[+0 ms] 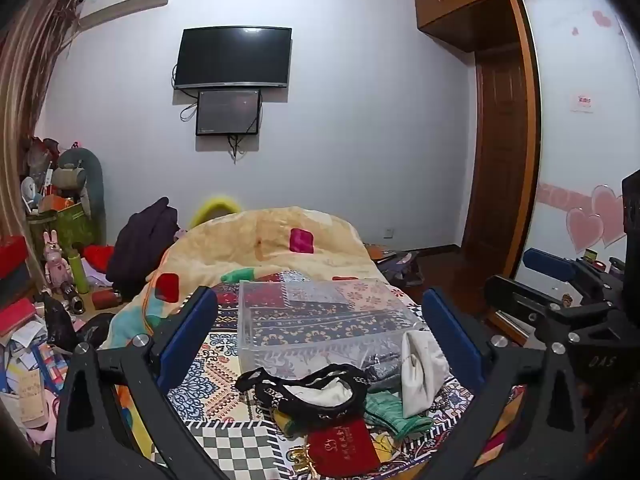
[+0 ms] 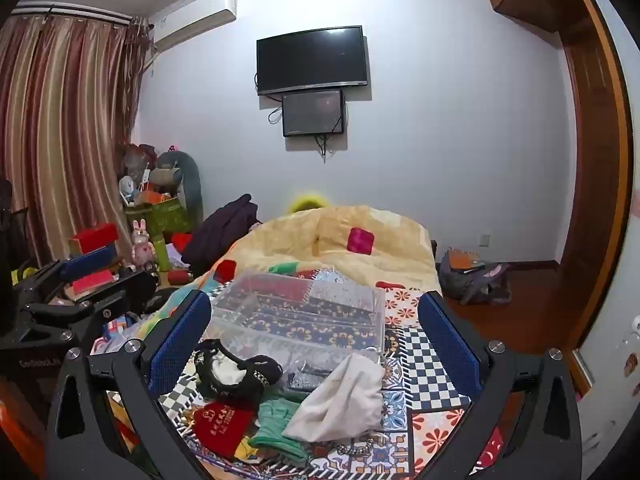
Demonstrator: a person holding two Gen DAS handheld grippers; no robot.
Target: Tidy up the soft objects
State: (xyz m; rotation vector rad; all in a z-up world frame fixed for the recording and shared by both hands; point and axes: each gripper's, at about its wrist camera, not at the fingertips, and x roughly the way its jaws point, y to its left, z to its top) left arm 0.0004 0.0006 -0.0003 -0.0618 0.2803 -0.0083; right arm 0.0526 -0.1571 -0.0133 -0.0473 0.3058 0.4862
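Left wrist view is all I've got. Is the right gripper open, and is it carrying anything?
Observer: The right gripper is open, with nothing between its fingers.
Operator: Anything near the white pouch that I might miss?
Observer: Yes, a beaded chain lies on the bedspread just at the near edge of the white pouch.
Operator: What's that purple thing on the floor right of the bed?
Observer: A backpack on the floor, with an orange notebook sticking out of its top.
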